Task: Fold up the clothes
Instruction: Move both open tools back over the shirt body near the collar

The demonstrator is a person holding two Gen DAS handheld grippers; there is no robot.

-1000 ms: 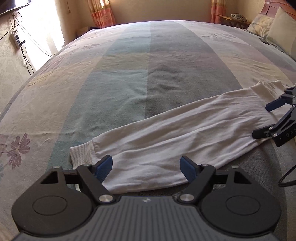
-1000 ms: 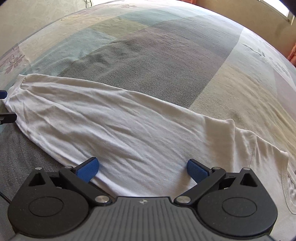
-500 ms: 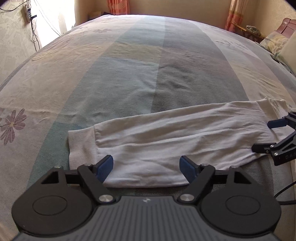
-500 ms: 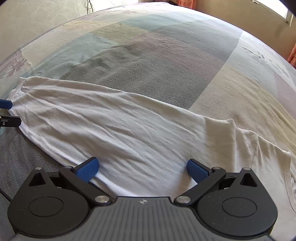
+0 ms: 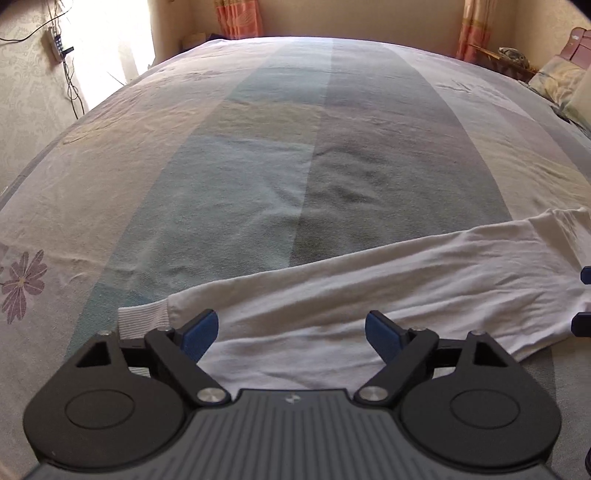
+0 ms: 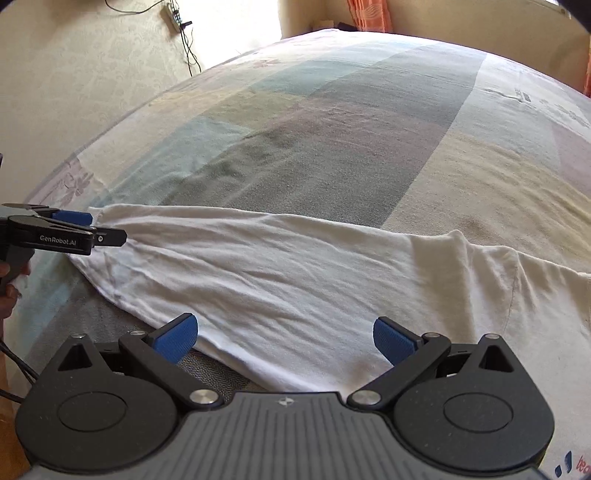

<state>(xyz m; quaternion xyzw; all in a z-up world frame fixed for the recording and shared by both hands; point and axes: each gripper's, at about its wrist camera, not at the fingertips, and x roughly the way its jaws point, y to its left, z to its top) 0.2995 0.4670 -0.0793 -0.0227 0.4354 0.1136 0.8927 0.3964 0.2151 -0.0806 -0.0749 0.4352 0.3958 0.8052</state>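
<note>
A white long-sleeved garment (image 5: 388, 295) lies stretched across the near part of the bed (image 5: 295, 147), on its striped cover of blue, grey and cream bands. Its ribbed cuff (image 5: 142, 319) sits at the left end, just beside the left tongs (image 5: 291, 332), whose blue pads are apart and still widening, hovering over the sleeve without pressing it. The right tongs (image 6: 284, 334) also stand wide apart above the broader part of the garment toward the right, with cloth below them but nothing clamped. Orange curtains (image 5: 238, 18) hang at the far wall.
</note>
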